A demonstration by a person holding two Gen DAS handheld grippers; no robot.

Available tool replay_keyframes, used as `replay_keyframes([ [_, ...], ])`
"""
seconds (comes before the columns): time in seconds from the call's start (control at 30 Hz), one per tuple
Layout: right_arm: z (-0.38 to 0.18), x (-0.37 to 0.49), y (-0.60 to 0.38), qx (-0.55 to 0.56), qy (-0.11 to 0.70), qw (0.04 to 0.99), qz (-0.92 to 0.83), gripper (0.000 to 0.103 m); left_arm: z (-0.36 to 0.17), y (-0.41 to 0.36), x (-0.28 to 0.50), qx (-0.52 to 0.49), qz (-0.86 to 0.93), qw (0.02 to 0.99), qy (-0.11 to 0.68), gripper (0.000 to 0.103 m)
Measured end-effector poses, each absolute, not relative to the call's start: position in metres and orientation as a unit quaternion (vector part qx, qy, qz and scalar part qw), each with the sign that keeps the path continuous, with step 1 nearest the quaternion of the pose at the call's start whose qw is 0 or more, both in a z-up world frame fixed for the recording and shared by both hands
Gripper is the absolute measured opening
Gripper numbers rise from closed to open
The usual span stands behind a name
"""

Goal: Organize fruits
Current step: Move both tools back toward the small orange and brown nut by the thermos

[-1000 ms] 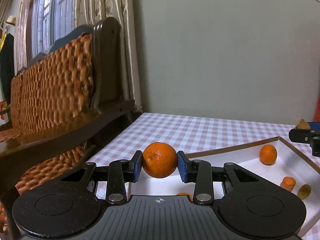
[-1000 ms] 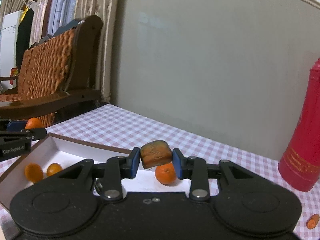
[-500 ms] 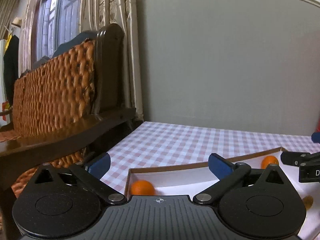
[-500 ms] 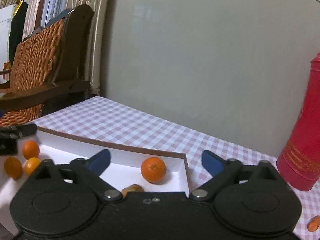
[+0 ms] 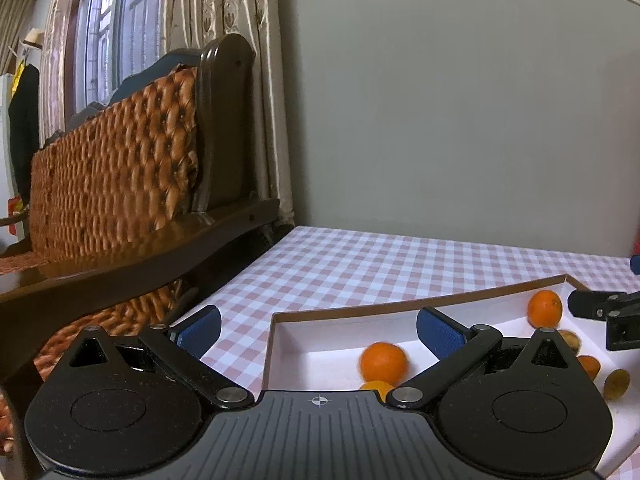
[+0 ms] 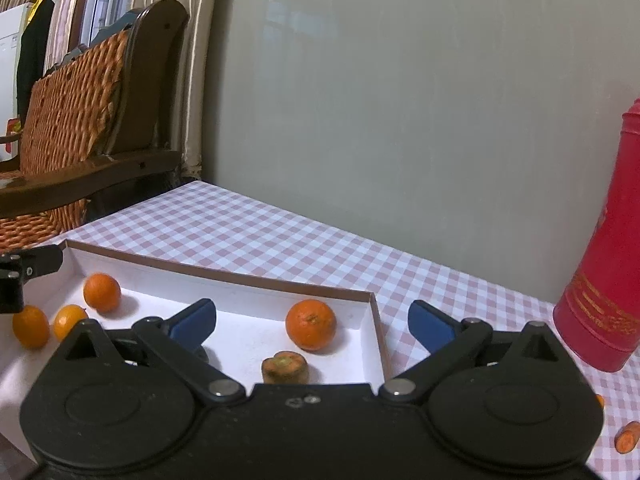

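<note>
A white tray (image 5: 340, 312) with a brown rim lies on the checked tablecloth. My left gripper (image 5: 318, 330) is open above its near corner, and an orange (image 5: 384, 362) lies blurred in the tray below it, free of the pads. My right gripper (image 6: 313, 322) hangs over the tray's (image 6: 224, 276) other end, its jaws opening with nothing between them. Under it rest a brown-green chunk (image 6: 285, 367) and an orange (image 6: 311, 324). Three small oranges (image 6: 70, 320) sit at the tray's left end.
A red flask (image 6: 600, 272) stands right of the tray. A carrot piece (image 6: 628, 438) lies on the cloth near it. A wooden bench with a woven back (image 5: 120, 168) runs along the table's left side. The grey wall is behind the table.
Both grippers opened wide. The orange dropped out of the left one into the tray and rolled right. The brown-green chunk fell from the right one onto the tray floor.
</note>
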State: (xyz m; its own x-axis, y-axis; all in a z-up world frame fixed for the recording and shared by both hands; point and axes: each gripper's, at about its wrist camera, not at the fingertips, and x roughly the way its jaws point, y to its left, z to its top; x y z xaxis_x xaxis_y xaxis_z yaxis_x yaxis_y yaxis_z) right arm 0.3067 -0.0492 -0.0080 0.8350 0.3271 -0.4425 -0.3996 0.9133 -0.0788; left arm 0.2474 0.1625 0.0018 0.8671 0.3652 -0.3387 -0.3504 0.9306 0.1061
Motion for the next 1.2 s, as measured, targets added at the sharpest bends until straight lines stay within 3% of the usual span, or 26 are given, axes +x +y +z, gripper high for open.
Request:
replay_keyframes([
  [1.2,0.009,0.177,-0.081,-0.057,0.195,0.958,0.201,0.097,0.021,0.112,0.114,0.019,0.149,0.979,0.139,0.103],
])
